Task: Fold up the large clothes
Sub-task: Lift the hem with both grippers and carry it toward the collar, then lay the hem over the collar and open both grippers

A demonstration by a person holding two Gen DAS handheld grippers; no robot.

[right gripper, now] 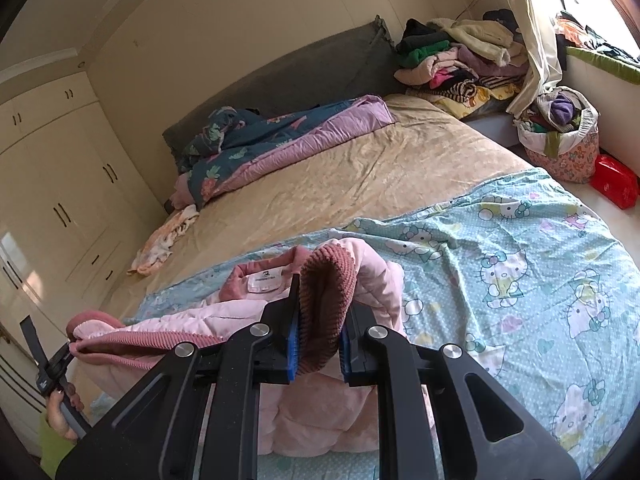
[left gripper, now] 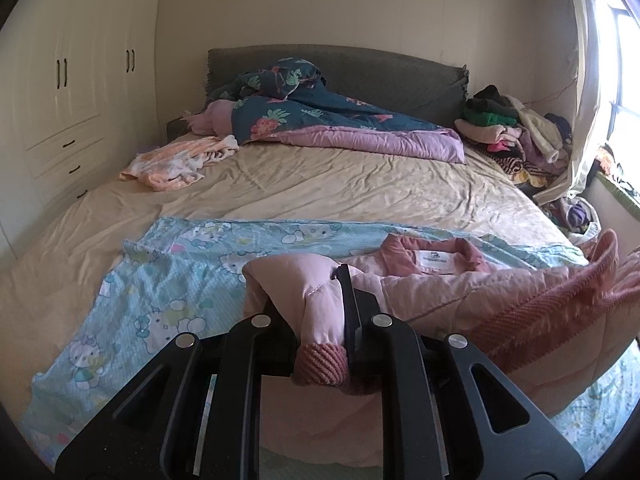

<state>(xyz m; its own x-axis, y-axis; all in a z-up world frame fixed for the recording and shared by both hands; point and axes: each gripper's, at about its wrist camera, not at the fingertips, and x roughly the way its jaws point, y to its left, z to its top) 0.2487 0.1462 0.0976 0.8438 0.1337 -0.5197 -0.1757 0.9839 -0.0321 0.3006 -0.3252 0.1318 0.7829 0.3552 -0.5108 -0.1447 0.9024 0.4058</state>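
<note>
Both grippers, left (left gripper: 320, 312) and right (right gripper: 320, 328), were clamped on a pink jacket's (left gripper: 460, 292) ribbed cuffs, the jacket lying on the blue sheet (right gripper: 500, 240); folding looked barely begun, sleeves and body left.

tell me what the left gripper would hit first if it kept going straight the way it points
Probably the cartoon-print sheet on the bed. The left gripper is shut on the pink jacket sleeve and angles downward, though depth is uncertain.
</note>
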